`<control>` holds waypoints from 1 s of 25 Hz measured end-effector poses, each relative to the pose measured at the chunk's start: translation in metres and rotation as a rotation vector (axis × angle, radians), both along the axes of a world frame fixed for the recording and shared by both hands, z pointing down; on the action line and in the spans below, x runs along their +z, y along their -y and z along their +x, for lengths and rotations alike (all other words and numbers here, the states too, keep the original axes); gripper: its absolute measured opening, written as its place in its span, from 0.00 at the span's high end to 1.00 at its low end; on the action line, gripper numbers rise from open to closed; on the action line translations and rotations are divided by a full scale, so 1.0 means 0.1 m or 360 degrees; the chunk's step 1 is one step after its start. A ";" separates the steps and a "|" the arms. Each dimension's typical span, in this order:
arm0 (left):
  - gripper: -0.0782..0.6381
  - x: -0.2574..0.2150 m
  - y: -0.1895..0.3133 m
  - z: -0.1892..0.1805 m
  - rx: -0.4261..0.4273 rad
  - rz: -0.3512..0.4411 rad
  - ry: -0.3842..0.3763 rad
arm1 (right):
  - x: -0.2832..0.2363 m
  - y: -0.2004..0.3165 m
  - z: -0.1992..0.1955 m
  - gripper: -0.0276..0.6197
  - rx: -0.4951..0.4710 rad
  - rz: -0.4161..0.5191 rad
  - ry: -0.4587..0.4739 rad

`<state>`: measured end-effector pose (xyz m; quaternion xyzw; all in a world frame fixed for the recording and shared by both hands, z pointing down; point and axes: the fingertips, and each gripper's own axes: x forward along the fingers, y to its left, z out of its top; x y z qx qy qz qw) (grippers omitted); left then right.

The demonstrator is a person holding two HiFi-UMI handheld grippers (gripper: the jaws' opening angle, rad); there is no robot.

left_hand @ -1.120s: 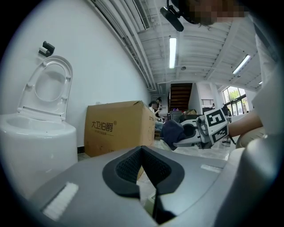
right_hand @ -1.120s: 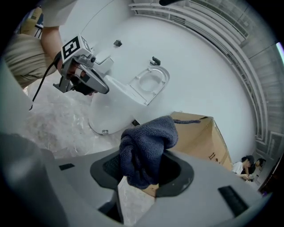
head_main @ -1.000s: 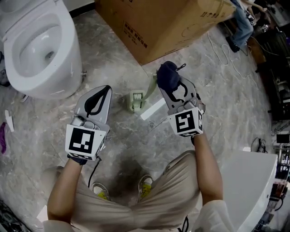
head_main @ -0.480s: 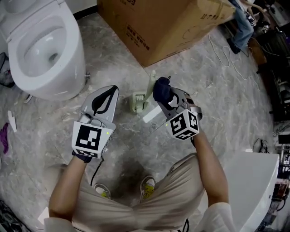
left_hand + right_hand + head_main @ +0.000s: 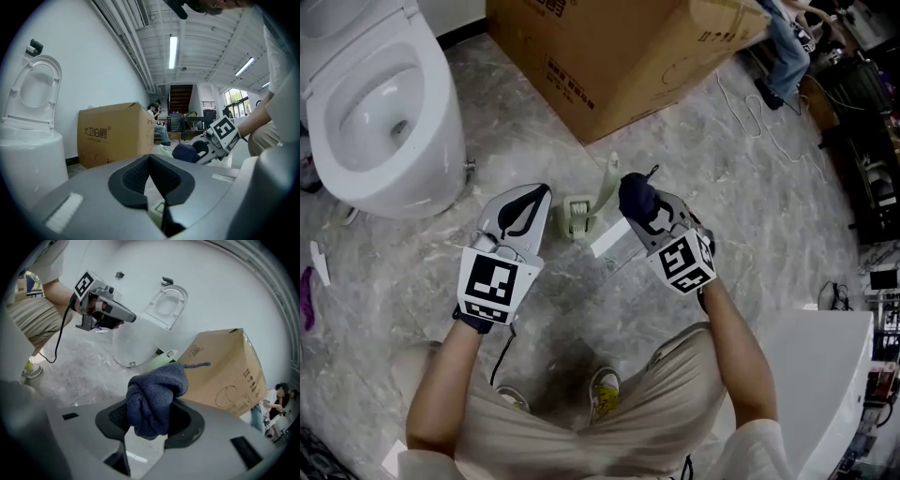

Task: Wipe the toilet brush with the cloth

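A pale green toilet brush (image 5: 579, 214) lies on the marble floor, its handle (image 5: 606, 175) pointing toward the cardboard box. My right gripper (image 5: 641, 203) is shut on a bunched dark blue cloth (image 5: 635, 192), held just right of the handle. In the right gripper view the cloth (image 5: 157, 397) bulges out between the jaws, and the green handle (image 5: 161, 357) shows behind it. My left gripper (image 5: 540, 192) hovers just left of the brush head, jaws closed with nothing between them. In the left gripper view the brush head (image 5: 159, 209) peeks below the meeting pads.
A white toilet (image 5: 384, 103) stands at upper left with its seat up. A large cardboard box (image 5: 609, 47) fills the top. A white strip (image 5: 609, 236) lies by the brush. Cables (image 5: 759, 112) run at the right, and a white unit (image 5: 825, 375) stands at lower right.
The right gripper has come down and left with the cloth, closer to the brush handle. The left gripper has shifted right toward the brush head.
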<state>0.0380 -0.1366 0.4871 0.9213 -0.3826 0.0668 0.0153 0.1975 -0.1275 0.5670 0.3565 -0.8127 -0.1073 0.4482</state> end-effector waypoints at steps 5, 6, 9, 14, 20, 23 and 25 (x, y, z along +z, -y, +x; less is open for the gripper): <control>0.89 0.10 0.10 0.09 0.0025 -0.0071 -0.0007 | -0.58 0.11 0.13 0.69 0.0145 0.0312 0.0047; 0.89 0.10 0.11 0.10 0.0030 -0.0074 -0.0008 | -0.72 0.14 0.09 0.69 0.0156 0.0394 0.0067; 0.89 0.09 0.11 0.17 0.0060 -0.0074 -0.0009 | -1.04 0.21 -0.08 0.69 0.0141 0.0601 0.0079; 0.89 0.03 0.08 0.19 0.0081 -0.0062 -0.0010 | -1.25 0.26 -0.36 0.69 0.0088 0.0770 0.0022; 0.89 0.01 0.06 0.05 0.0046 -0.0064 0.0006 | -1.07 0.23 -0.62 0.69 -0.0045 0.0700 -0.0070; 0.89 0.04 0.04 -0.01 0.0030 -0.0073 0.0030 | -0.85 0.19 -0.70 0.69 -0.0147 0.0612 -0.0171; 0.89 0.03 0.03 -0.02 0.0033 -0.0072 0.0035 | -0.73 0.16 -0.71 0.69 -0.0200 0.0581 -0.0223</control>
